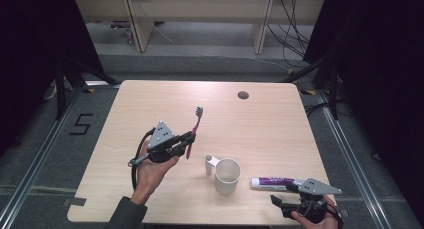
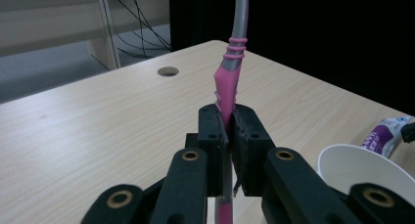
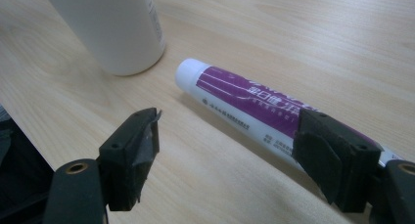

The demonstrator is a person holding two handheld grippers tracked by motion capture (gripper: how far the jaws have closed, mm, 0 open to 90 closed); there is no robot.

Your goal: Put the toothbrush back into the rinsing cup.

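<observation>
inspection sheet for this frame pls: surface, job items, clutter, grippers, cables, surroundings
Surface: light wooden table, round grommet hole near far edge.
Job's things: pink toothbrush held upright, bristles up; purple-and-white toothpaste tube lying flat, cap toward white cup; cup's handle points left.
Clutter: nothing seen.
Grippers: left gripper shut on toothbrush handle, off the table; right gripper open, one jaw over the tube, not gripping.
Cables: black cable looping from left gripper; loose wires on floor behind.
Surroundings: black curtains, wooden furniture legs, floor marking 5.
</observation>
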